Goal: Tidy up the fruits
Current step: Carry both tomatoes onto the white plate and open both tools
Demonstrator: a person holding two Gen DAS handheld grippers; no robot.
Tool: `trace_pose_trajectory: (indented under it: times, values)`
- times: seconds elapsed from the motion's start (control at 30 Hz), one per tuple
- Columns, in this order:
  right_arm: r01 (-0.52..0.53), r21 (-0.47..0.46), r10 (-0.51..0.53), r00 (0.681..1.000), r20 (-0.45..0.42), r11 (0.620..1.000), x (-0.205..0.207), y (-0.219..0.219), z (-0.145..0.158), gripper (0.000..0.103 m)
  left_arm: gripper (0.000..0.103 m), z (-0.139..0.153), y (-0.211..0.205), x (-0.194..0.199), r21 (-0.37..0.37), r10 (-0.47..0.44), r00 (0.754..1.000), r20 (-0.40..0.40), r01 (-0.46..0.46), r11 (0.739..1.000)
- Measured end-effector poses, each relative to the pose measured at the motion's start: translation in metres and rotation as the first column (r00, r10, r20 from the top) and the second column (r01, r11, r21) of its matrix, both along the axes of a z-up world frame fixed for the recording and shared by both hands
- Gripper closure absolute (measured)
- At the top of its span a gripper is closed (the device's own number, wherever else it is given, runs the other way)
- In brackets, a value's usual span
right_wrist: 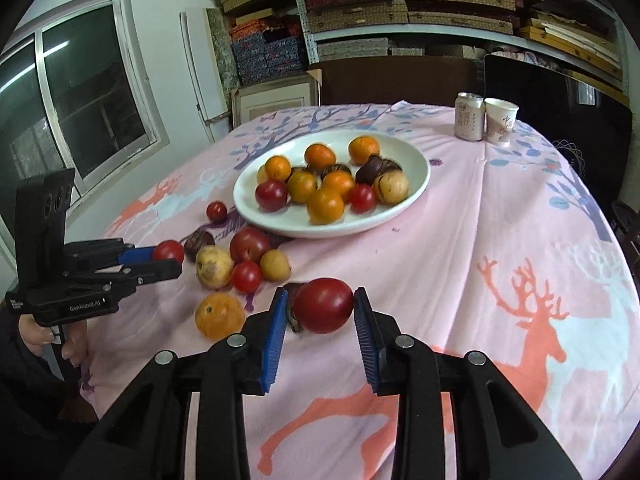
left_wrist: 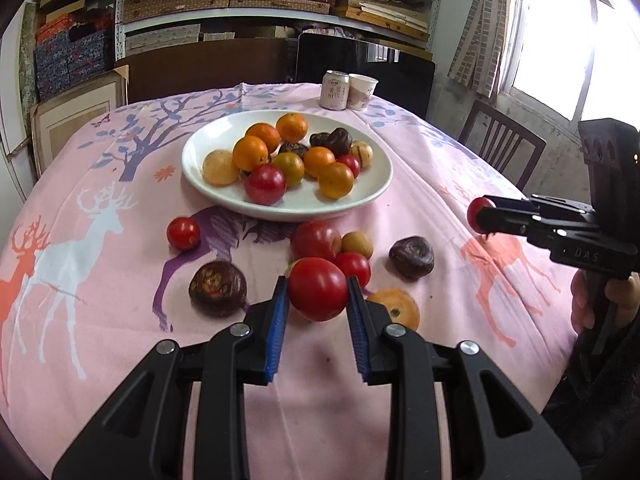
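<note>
both grippers loaded, plate part filled

left gripper (left_wrist: 318, 292) grips a tomato (left_wrist: 317, 289), right gripper (right_wrist: 320, 306) clamps another tomato (right_wrist: 323, 305); white plate (left_wrist: 208, 188) ahead of the fingers holds many fruits, several loose fruits (left_wrist: 218, 288) remain beside them.

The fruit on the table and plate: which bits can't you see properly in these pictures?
- Dark fruit, right wrist view: mostly hidden behind the red tomato in the right gripper.
- Orange fruit, left wrist view: partly covered by the left gripper finger.
- Dark fruits on the white plate: too small to name.
- Can and paper cup: print unreadable.
</note>
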State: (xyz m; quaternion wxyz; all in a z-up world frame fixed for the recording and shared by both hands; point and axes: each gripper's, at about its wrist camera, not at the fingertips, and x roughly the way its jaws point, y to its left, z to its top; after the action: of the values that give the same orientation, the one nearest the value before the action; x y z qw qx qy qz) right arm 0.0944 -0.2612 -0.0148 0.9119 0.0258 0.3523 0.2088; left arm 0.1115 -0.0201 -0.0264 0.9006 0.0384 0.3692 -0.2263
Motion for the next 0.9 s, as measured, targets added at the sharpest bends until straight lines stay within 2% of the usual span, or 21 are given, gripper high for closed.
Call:
trace_pose_trajectory:
  times: [0.23, 0.4, 0.47, 0.5, 0.53, 0.57, 0.63, 0.67, 0.7, 0.77, 0.83, 0.87, 0.9]
  values:
    - [0.071, 0.042, -0.075, 0.993, 0.09, 0.997, 0.054, -0.009, 0.038, 0.069, 0.075, 0.016, -0.042, 0.057, 0.051, -0.031, 0.999, 0.027, 0.03, 0.998]
    - [0.068, 0.028, -0.069, 0.996, 0.059, 0.997, 0.098, 0.006, 0.03, 0.069, 0.075, 0.008, -0.053, 0.1, 0.058, 0.005, 1.0, 0.003, -0.005, 0.998]
    - [0.067, 0.015, -0.068, 0.997, 0.045, 0.998, 0.099, 0.006, 0.027, 0.069, 0.075, 0.006, -0.049, 0.104, 0.022, 0.003, 1.0, -0.013, -0.002, 1.0]
    - [0.075, -0.006, -0.075, 0.996, 0.043, 0.997, 0.095, 0.004, 0.026, 0.066, 0.075, 0.006, -0.047, 0.101, 0.013, -0.002, 1.0, -0.011, 0.002, 1.0]
    - [0.089, -0.029, -0.088, 0.996, 0.032, 0.996, 0.089, 0.001, 0.023, 0.054, 0.075, 0.006, -0.045, 0.097, 0.01, -0.007, 1.0, -0.005, 0.007, 1.0]
    - [0.105, -0.064, -0.104, 0.994, 0.02, 0.992, 0.083, -0.005, 0.018, 0.047, 0.075, 0.006, -0.043, 0.093, -0.001, -0.015, 1.0, -0.003, 0.015, 1.0]
    - [0.143, -0.163, -0.141, 0.99, 0.02, 0.976, 0.068, -0.015, 0.006, 0.039, 0.075, 0.005, -0.039, 0.085, -0.021, -0.026, 1.0, -0.007, 0.026, 0.999]
    - [0.158, -0.213, -0.158, 0.987, 0.018, 0.964, 0.062, -0.019, -0.001, 0.031, 0.075, 0.005, -0.037, 0.081, -0.027, -0.031, 0.999, -0.005, 0.031, 0.999]
    - [0.164, -0.243, -0.168, 0.986, 0.004, 0.956, 0.059, -0.024, -0.009, 0.031, 0.075, 0.004, -0.036, 0.079, -0.032, -0.033, 0.999, -0.004, 0.033, 0.999]
    - [0.13, -0.226, -0.146, 0.988, -0.055, 0.965, 0.059, -0.031, -0.023, 0.031, 0.075, 0.004, -0.037, 0.078, -0.033, -0.034, 0.999, -0.001, 0.034, 0.999]
    - [0.117, -0.238, -0.138, 0.987, -0.077, 0.964, 0.065, -0.028, -0.032, 0.031, 0.075, 0.003, -0.037, 0.079, -0.033, -0.026, 1.0, 0.001, 0.026, 0.999]
    - [0.115, -0.255, -0.143, 0.985, -0.094, 0.96, 0.07, -0.026, -0.039, 0.044, 0.075, 0.002, -0.036, 0.08, -0.034, -0.02, 1.0, -0.003, 0.019, 0.999]
    - [0.109, -0.25, -0.143, 0.982, -0.122, 0.962, 0.075, -0.025, -0.045, 0.061, 0.075, 0.001, -0.035, 0.08, -0.035, -0.014, 1.0, -0.007, 0.014, 0.999]
